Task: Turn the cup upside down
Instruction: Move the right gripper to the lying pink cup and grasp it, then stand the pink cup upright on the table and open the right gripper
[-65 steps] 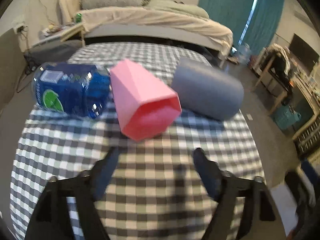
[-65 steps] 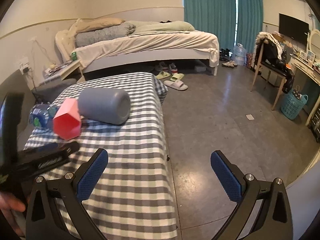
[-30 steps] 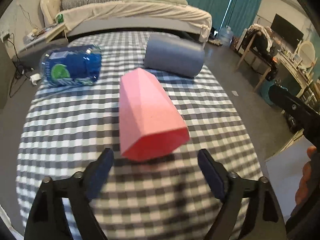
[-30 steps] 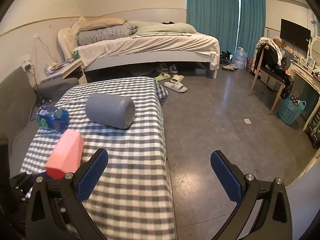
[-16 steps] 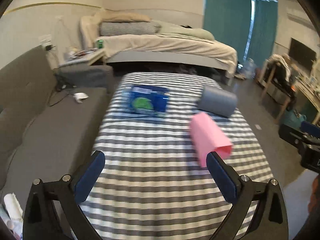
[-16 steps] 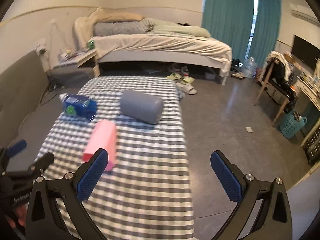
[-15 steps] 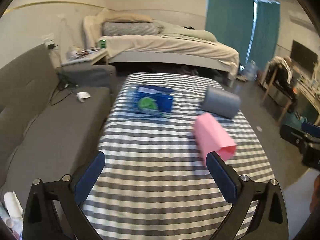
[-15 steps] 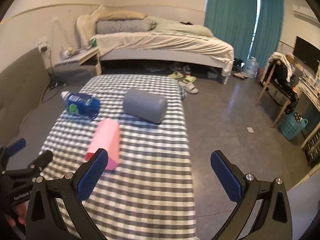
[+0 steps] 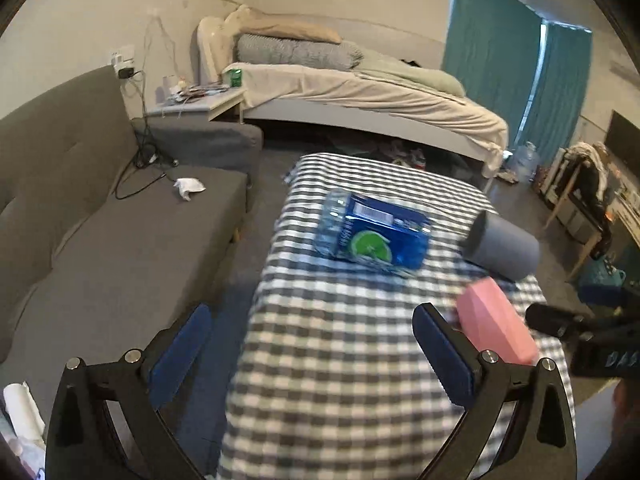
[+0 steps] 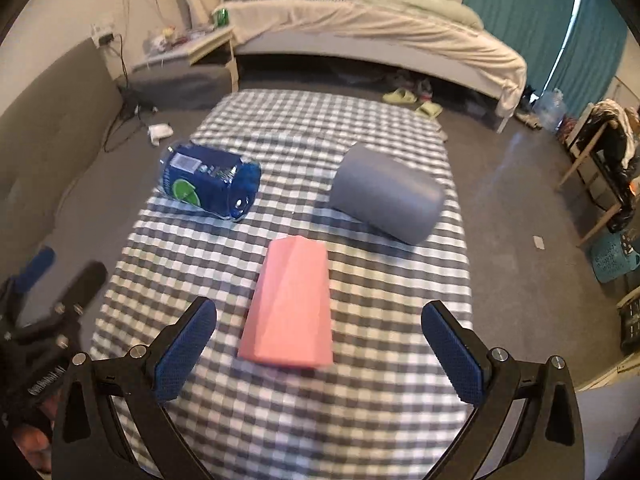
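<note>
A pink faceted cup (image 10: 292, 302) lies on its side on the checkered table (image 10: 360, 420), wide end toward me. My right gripper (image 10: 318, 354) is open and empty, just short of the cup, which lies in line with the gap between the fingers. In the left wrist view the cup (image 9: 496, 322) lies at the right, partly behind the right finger. My left gripper (image 9: 312, 354) is open and empty over the table's left edge. It also shows at the left of the right wrist view (image 10: 52, 280).
A blue water bottle pack (image 10: 210, 186) and a grey cylinder (image 10: 386, 200) lie on the table beyond the cup. A grey sofa (image 9: 100, 232) stands left of the table. A bed (image 10: 360, 28) lies behind, and a chair (image 10: 600, 148) stands at the right.
My right gripper has moved in over the table, toward the cup. My left gripper has swung left, so the cup sits at the right of its view. The cup has not moved.
</note>
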Available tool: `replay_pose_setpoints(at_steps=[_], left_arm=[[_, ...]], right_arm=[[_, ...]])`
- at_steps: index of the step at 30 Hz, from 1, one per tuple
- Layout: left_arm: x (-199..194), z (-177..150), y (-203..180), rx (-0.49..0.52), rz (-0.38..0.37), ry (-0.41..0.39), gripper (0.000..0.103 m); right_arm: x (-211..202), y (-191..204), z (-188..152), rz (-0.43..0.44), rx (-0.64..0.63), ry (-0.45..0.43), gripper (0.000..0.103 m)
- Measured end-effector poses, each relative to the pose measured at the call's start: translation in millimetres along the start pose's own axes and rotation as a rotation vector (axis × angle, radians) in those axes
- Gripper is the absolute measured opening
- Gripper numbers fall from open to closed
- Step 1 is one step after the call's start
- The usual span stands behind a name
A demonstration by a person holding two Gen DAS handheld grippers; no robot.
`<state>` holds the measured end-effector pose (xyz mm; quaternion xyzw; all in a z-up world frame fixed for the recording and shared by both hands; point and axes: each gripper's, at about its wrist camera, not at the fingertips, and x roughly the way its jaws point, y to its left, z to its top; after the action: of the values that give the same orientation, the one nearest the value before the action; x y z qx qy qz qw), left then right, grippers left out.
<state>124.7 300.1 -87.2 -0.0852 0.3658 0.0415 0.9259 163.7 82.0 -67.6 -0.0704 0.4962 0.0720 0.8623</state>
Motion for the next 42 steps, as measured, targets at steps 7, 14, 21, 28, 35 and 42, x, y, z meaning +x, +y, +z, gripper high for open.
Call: replay_pose_setpoints(at_steps=[7,14,21,28,35,42], left_arm=[[33.2,-7.0,0.1,-0.051,-0.012,0.077,0.103],[51.5,-16.2,-15.2,-0.030,0.000,0.119,0.103],[46.1,-15.1,-22.2,-0.007,0.008,0.114,0.103],[30.0,-14.3,-24.2,-0.030,-0.007,0.094,0.103],[25.9,-19.5,-37.4,-0.010,-0.017,0.109,0.103],[32.2,-25.6,-41.0,0.008,-0.013,0.118,0.103]], right_arm=[[58.2,2.3,25.4,0.043,-0.007,0.113,0.096],[84.2,9.4,25.4,0.098,-0.050,0.156,0.077],[66.7,-1.7,25.4,0.143,-0.013,0.093,0.057],[16.8,-8.5,1.7,0.115,-0.067,-0.164,0.056],[16.5,-4.8,-18.4,0.096,-0.130,-0.197,0.055],[21.8,-4.9,-29.7,0.110,-0.130,-0.205,0.081]])
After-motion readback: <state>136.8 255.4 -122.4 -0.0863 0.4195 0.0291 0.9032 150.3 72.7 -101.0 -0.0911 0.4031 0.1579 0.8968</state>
